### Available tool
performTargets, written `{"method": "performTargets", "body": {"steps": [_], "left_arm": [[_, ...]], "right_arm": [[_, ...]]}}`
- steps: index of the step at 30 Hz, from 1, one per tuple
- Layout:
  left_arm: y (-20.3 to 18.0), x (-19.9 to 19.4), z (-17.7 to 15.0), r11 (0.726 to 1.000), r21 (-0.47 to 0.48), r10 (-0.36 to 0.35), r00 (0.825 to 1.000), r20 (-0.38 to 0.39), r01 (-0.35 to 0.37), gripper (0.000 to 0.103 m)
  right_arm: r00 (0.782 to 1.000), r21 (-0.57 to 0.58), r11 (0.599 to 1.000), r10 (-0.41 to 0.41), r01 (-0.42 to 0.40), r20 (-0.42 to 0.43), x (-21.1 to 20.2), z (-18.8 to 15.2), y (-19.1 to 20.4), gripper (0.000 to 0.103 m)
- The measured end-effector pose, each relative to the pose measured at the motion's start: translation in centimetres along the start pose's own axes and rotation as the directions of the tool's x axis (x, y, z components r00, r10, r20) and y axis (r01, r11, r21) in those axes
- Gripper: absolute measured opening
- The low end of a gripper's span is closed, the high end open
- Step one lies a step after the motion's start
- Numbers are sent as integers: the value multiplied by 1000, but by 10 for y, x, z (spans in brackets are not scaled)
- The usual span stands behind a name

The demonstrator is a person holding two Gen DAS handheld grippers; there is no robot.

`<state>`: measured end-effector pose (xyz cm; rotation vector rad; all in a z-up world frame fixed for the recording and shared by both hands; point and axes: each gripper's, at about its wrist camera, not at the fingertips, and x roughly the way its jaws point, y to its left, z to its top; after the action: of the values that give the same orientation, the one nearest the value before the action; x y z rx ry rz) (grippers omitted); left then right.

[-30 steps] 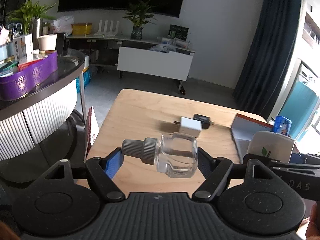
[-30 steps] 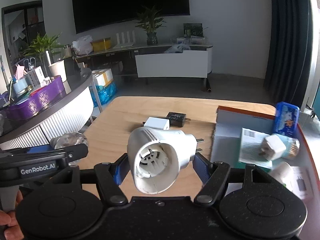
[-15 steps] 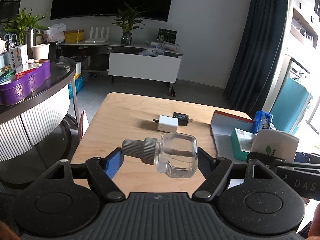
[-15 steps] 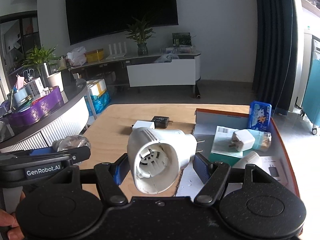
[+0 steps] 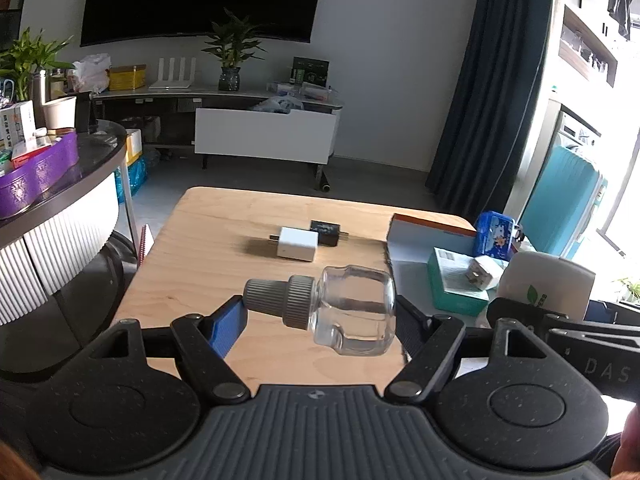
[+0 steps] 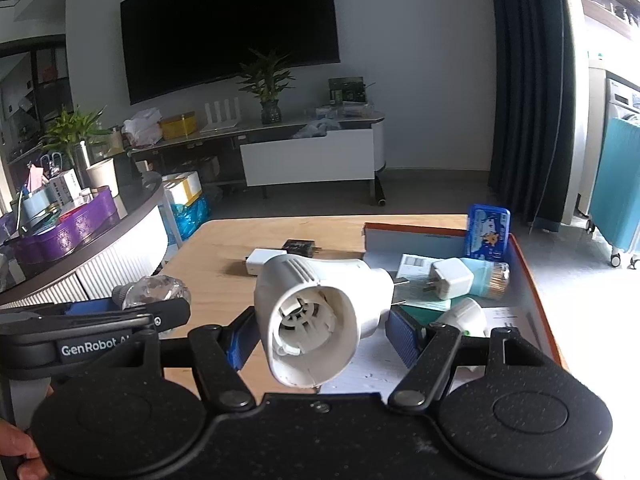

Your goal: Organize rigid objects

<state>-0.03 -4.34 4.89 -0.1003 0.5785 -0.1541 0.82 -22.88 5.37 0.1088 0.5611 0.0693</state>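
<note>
"GenRobot" on left gripper (image 6: 120, 320) clamping clear bottle (image 5: 352, 310); right gripper (image 6: 324, 334) clamps white plug-in device (image 6: 316, 316). Table's (image 5: 224, 240) left half bare.

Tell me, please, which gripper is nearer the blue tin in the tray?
Right. The right gripper, shut on the white plug-in socket, is at the tray's edge; the left gripper is farther left.

Two chargers, a boxy one (image 5: 298, 243) and a flatter one (image 5: 328, 227), are lying touching, mid-table (image 5: 208, 256). Tray (image 6: 534, 292) is sitting at the table's right edge, holding a tin (image 6: 488, 234) standing against its far wall and a plug adapter (image 6: 452, 278) lying on a carton (image 5: 448, 284). Counter (image 5: 60, 196) is standing left of the table.
</note>
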Motion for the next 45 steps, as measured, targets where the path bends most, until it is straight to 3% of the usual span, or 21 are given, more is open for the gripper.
{"method": "performTargets", "body": {"steps": [23, 45], "left_arm": [[-34, 10, 4, 995, 50, -86, 996, -20, 87, 78], [-74, 28, 4, 977, 108, -179, 982, -65, 186, 78]], "right_arm": [[994, 70, 992, -105, 103, 26, -17, -2, -45, 82], [976, 127, 970, -215, 209, 32, -24, 0, -89, 82]]}}
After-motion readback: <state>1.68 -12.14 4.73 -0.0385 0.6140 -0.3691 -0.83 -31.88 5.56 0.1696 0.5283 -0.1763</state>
